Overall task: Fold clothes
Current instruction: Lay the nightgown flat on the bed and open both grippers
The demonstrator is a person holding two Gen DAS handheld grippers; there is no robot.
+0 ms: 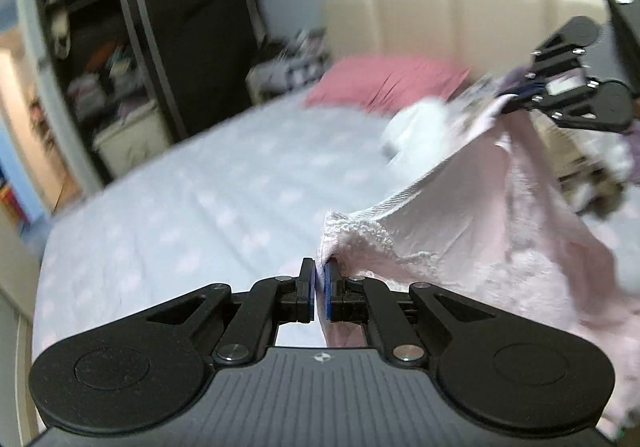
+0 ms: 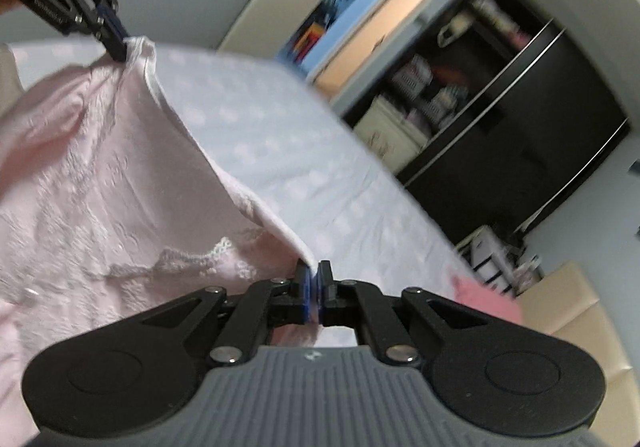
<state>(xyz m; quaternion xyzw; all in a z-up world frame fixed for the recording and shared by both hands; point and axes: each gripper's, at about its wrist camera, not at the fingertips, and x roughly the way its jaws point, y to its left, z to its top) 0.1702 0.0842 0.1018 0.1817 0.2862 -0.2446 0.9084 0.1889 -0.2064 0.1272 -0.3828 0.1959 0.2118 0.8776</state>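
The left tongs (image 1: 319,289) are clenched on one corner of the pink garment (image 1: 472,231); the right tongs (image 2: 314,289) clamp the other. Its top edge stretches taut between them, the rest hanging over the bed (image 1: 180,187).

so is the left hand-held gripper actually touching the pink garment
Touching. The left wrist view shows the left hand-held gripper shut on a corner of the pink garment, with fabric pinched between its blue pads.
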